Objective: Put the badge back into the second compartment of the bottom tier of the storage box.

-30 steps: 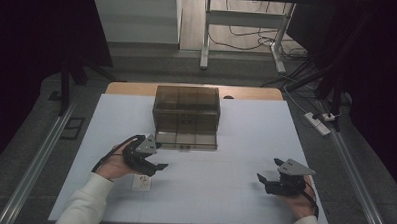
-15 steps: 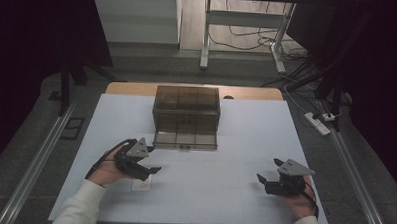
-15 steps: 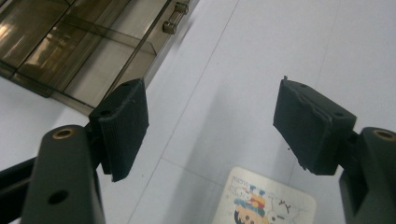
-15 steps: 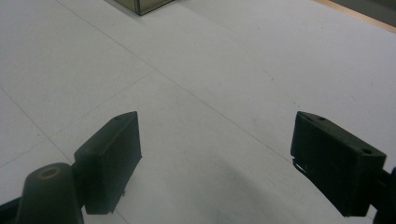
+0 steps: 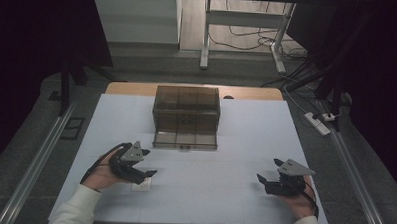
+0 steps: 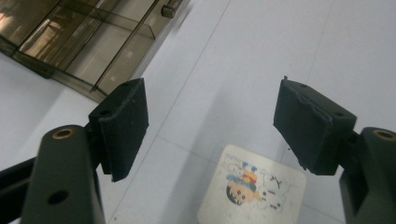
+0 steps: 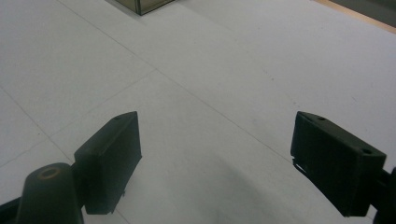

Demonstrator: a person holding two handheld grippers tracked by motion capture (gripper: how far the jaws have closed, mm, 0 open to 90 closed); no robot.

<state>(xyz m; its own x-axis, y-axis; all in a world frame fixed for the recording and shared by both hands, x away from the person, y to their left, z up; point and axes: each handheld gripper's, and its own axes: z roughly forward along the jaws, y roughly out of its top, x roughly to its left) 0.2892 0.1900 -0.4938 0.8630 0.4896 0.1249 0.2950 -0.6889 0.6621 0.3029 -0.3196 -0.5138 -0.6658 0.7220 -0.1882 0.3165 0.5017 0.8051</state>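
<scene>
A smoky, see-through drawer box [image 5: 186,106] stands at the middle of the white table, its bottom drawer [image 5: 185,139] pulled out toward me. A small white card with a cartoon print [image 5: 141,185] lies flat on the table to the front left. My left gripper [image 5: 148,164] hovers just above that card, open, jaws pointing right. In the left gripper view the card [image 6: 254,186] lies below and between the open jaws of the left gripper [image 6: 212,107], apart from both pads, with the drawer box [image 6: 93,42] at upper left. My right gripper [image 5: 267,171] rests open at the front right, nothing between the jaws of the right gripper [image 7: 215,126].
The white table cover [image 5: 246,133] stretches around the box, with a wooden edge [image 5: 252,93] behind it. A corner of the box [image 7: 144,5] peeks in at the top of the right gripper view. A power strip [image 5: 318,123] and cables lie on the floor to the right.
My left hand has shifted a little to the left and toward the near edge, staying open over the card. The right hand has kept still.
</scene>
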